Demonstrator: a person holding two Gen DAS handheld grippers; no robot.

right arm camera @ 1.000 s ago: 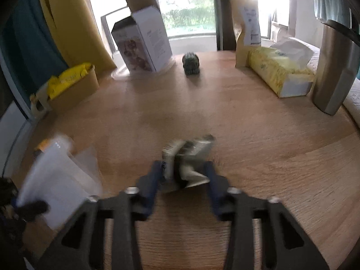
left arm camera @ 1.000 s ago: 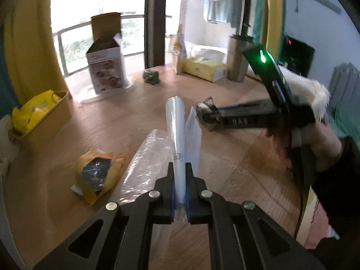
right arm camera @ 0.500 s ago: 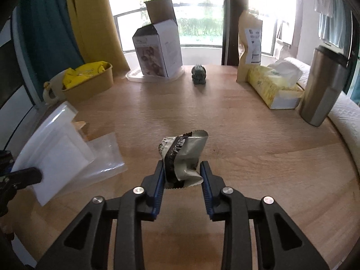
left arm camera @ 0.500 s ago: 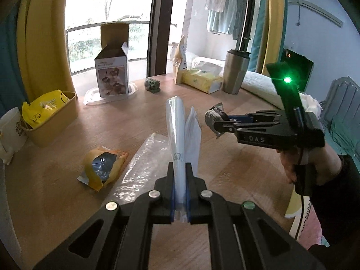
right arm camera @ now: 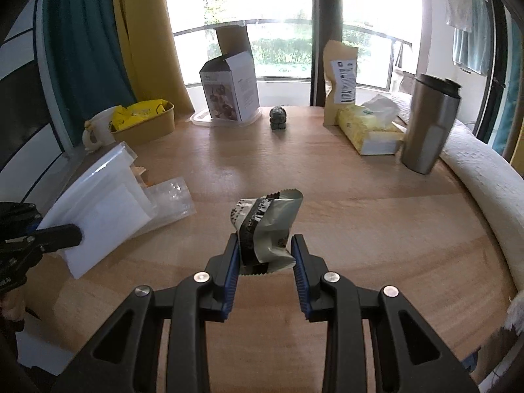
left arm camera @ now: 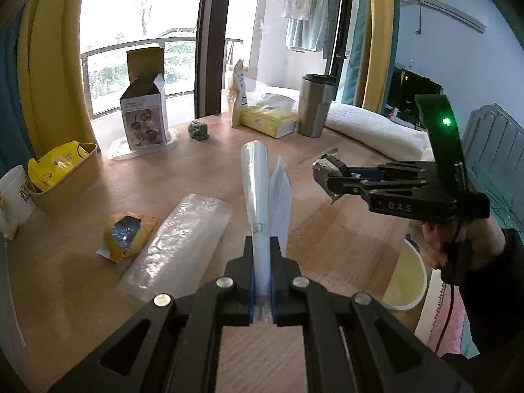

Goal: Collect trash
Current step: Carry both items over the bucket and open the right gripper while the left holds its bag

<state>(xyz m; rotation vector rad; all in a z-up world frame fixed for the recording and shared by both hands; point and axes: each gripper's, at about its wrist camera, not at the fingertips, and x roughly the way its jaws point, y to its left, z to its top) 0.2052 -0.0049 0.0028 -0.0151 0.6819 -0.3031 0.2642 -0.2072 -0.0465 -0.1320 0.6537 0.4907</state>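
Left gripper (left arm camera: pixel 262 262): fingers closed on a flat clear plastic bag (left arm camera: pixel 258 196) with a white paper sheet inside. The bag stands upright out of the pads, held edge-on above the bench (left arm camera: pixel 203 177). In the right wrist view the same bag shows its broad face: glossy film, rectangular, slightly creased.

Right gripper (right arm camera: pixel 265 255): fingers clamped on a crumpled foil wrapper (right arm camera: pixel 267 226), silver-grey with a black printed band and serrated end seams. The wrapper is pinched between the blue ribbed pads and is clear of the bench. In the left wrist view the gripper is seen side-on at right, matte black, with a green light lit on its upper part; a hand (left arm camera: pixel 458 239) in a dark sleeve holds its grip.

Bench: light wood, smooth, visible grain.

Trash lying on the bench, left wrist view:
- torn yellow wrapper (left arm camera: pixel 126 235), foil lining exposed, crumpled
- long clear bubble-textured pouch (left arm camera: pixel 177 245), flat, just beside the yellow wrapper

Pale round bin (left arm camera: pixel 406 278), smooth rim, sits below the bench edge under the right gripper.

Far side of bench: open cardboard box (right arm camera: pixel 232 91) on a clear lid, kraft paper pouch (right arm camera: pixel 340 78) upright, yellow tissue pack (right arm camera: pixel 366 131), brushed steel tumbler (right arm camera: pixel 425 124), small dark figurine (right arm camera: pixel 278 118), tan tub (right arm camera: pixel 147 124) with a yellow bag in it.
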